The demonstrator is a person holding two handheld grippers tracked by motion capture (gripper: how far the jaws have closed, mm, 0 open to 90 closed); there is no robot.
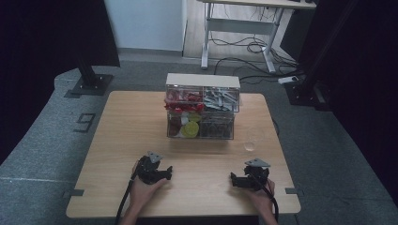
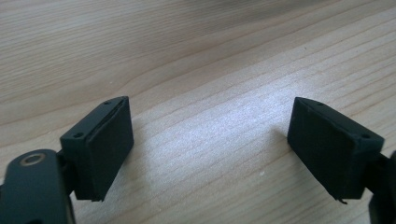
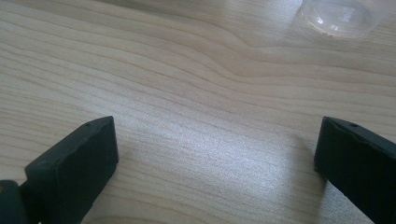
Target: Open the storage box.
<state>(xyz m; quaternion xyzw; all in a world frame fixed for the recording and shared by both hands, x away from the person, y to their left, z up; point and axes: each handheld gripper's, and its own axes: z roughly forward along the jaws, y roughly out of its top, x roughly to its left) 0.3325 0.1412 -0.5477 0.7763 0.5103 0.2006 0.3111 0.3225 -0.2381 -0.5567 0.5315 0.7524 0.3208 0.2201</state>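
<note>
A pale wood tabletop sits on grey carpet, with a desk and loose cables behind it. I have the left tongs near the near edge, left of centre, and the right tongs near the near edge toward the right corner; both stand wide open with nothing between them, resting low over bare wood. The thing nearest my right tongs is a small clear cup, standing well apart from them toward the right edge, just in front of the clear drawer organiser at the middle of the far edge. The cup worries me most: it is nearly invisible against the wood, so I could misjudge its rim and knock it over, or nudge it off the right edge, which lies close. Squeezing too hard might also make so light a cup pop out sideways. The organiser stands just behind the cup, so an overshoot would bump its lower drawers. Otherwise I have plenty of room: the whole near half between the tongs lies open.
</note>
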